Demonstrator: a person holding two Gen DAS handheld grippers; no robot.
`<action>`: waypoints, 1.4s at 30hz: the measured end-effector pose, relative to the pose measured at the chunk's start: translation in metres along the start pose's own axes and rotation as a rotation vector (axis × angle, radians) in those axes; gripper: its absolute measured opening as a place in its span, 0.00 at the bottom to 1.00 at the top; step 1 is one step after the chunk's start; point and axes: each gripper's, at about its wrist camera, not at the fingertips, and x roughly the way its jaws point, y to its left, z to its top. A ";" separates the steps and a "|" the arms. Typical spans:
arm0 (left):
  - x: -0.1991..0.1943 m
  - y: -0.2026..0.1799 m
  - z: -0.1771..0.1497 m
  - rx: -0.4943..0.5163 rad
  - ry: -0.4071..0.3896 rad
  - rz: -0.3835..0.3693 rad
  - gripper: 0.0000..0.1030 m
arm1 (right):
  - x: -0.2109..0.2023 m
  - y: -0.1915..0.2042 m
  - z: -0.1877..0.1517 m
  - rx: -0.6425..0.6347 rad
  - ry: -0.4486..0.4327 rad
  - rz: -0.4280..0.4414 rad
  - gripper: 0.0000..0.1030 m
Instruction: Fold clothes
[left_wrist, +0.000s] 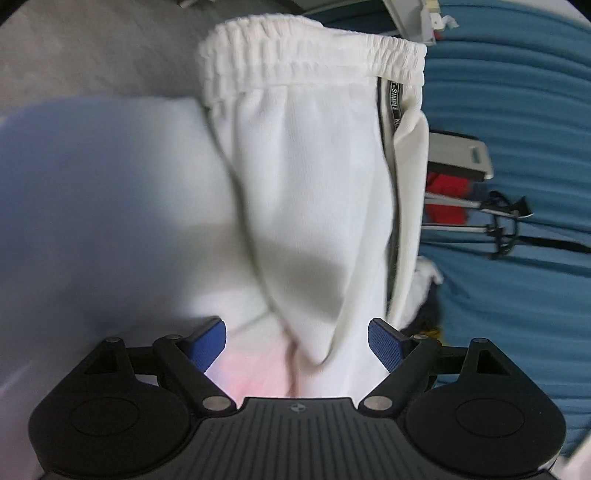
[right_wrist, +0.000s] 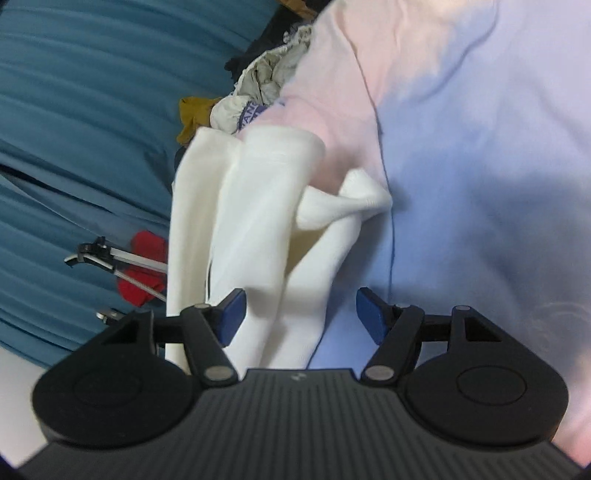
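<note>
The left gripper (left_wrist: 296, 341) has its blue-padded fingers (left_wrist: 386, 347) spread wide, with white fabric lying in the gap between them but neither pad pressed against it, so it is released rather than grasping. The white shorts (left_wrist: 314, 192) stretch away from it in long folds, their gathered elastic waistband (left_wrist: 314, 55) at the far end and a dark printed tape (left_wrist: 395, 107) showing along the inner edge near the right side of the waistband. To the left of the shorts lies a pale blue and pink garment (left_wrist: 103, 206), and grey fabric (left_wrist: 92, 59) shows beyond it. The right gripper (right_wrist: 297, 314) is likewise spread open, its left pad (right_wrist: 232, 314) just beside or touching a fold of the shorts (right_wrist: 251, 236), its right pad well clear of them. From this side the shorts show as bunched vertical folds with a twisted corner (right_wrist: 354, 199) jutting toward the pale garment (right_wrist: 480, 166), which lies underneath and to the right, shading from pink to blue. Beyond the shorts sits a pile of crumpled clothes (right_wrist: 258, 85), grey-white with a mustard piece (right_wrist: 194, 114). A blue pleated curtain (right_wrist: 92, 110) fills the left side, with a red object (right_wrist: 144, 266) and thin metal rods (right_wrist: 122, 262) in front of it.
</note>
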 end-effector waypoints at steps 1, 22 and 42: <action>0.006 -0.002 0.002 0.008 -0.008 -0.011 0.83 | 0.007 -0.001 0.001 -0.002 0.003 0.020 0.66; -0.003 -0.040 -0.005 0.259 -0.228 -0.123 0.11 | -0.027 0.025 0.019 -0.167 -0.166 0.016 0.12; -0.095 -0.004 -0.044 0.559 -0.080 0.145 0.55 | -0.111 -0.055 0.009 0.049 -0.094 -0.146 0.12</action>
